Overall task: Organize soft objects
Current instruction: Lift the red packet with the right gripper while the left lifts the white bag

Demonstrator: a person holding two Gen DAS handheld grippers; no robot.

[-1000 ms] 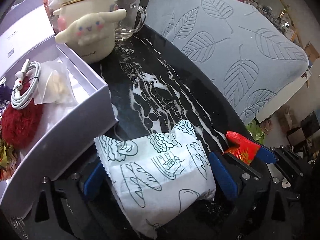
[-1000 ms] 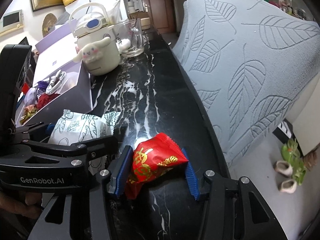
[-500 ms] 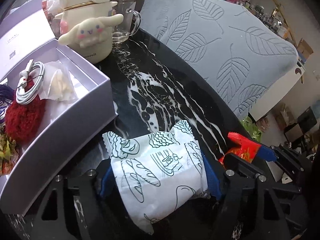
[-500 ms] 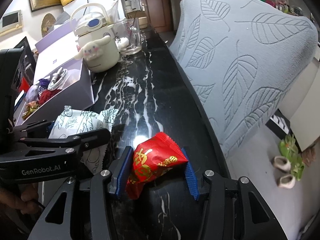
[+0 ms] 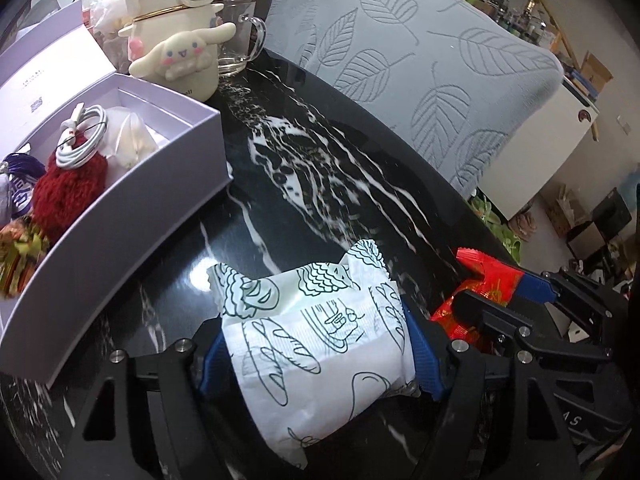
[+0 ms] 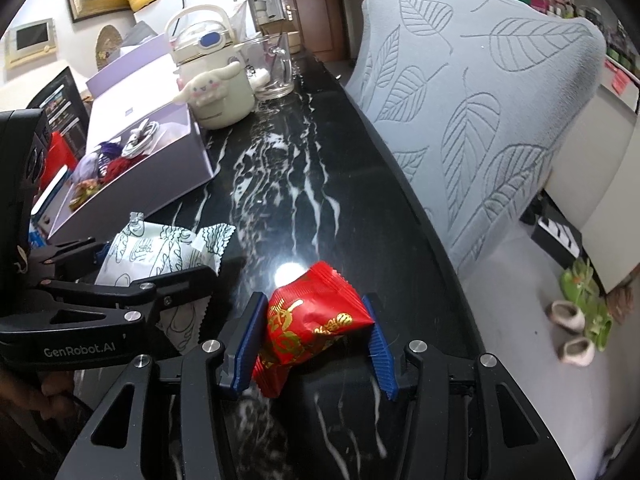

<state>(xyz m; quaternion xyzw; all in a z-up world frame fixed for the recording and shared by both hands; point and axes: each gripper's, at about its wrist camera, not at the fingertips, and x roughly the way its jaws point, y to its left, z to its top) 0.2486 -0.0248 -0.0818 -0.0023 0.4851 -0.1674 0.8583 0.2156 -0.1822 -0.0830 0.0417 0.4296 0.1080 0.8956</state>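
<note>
Left tool (image 5: 316,354) grips white printed packet (image 5: 320,332).

We see a black table (image 5: 320,184) with white wavy lines in it, like stone. A big light-purple box (image 5: 132,200) sits on the table, and its lid stands open. Right behind the box sits a cream pot (image 5: 176,36) with a white puppy toy on its front. A clear glass mug (image 5: 240,48) stands just beside the pot. Near us, a white packet (image 5: 320,340) with bread drawings and a red packet (image 6: 316,320) with gold marks are low over the table. We cannot tell if they touch it. The two packets are near each other.
</note>
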